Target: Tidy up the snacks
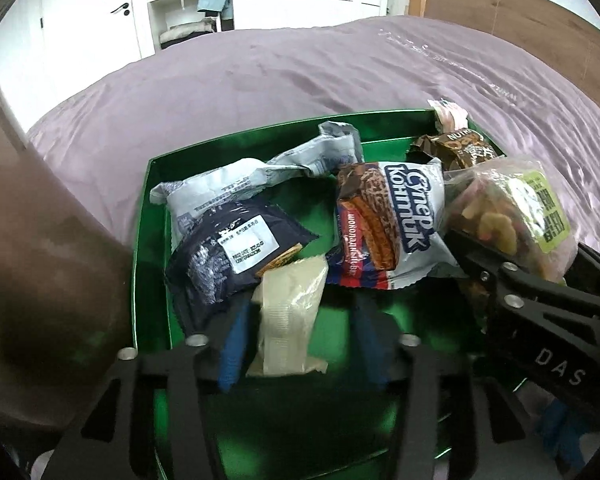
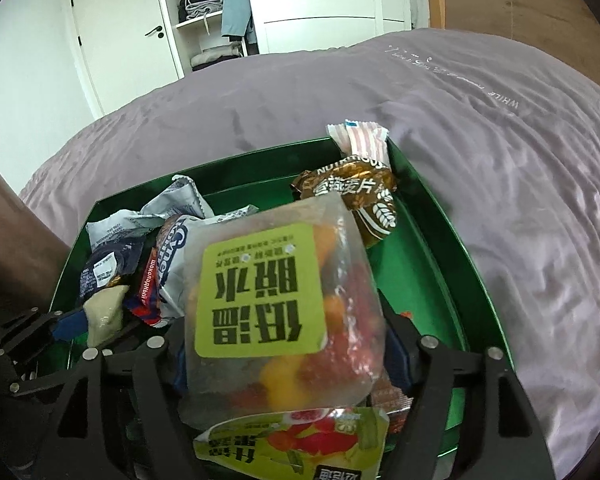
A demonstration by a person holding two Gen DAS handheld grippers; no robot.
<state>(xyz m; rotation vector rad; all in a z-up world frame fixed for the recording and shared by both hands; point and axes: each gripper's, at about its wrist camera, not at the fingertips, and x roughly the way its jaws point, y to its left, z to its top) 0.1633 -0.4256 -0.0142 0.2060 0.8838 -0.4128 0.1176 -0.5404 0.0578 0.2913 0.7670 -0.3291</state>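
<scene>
A green tray [image 1: 152,216] on the bed holds several snack packs. My left gripper [image 1: 300,344] is open over its near part, with a cream packet [image 1: 290,316] lying between the fingers. My right gripper [image 2: 288,356] is shut on a clear bag of dried fruit with a green label [image 2: 260,292], held above the tray [image 2: 440,248]; it also shows in the left wrist view [image 1: 504,208]. In the tray lie a dark blue pack [image 1: 236,252], a grey-white pack [image 1: 228,188], a wafer pack [image 1: 384,224] and a brown oat pack [image 2: 364,196].
A purple bedspread [image 2: 500,140] surrounds the tray. A pink striped packet [image 2: 360,136] rests at the tray's far right corner. A second fruit pack [image 2: 292,440] lies under my right gripper. A brown surface [image 1: 40,280] is at the left. Wardrobe shelves stand beyond.
</scene>
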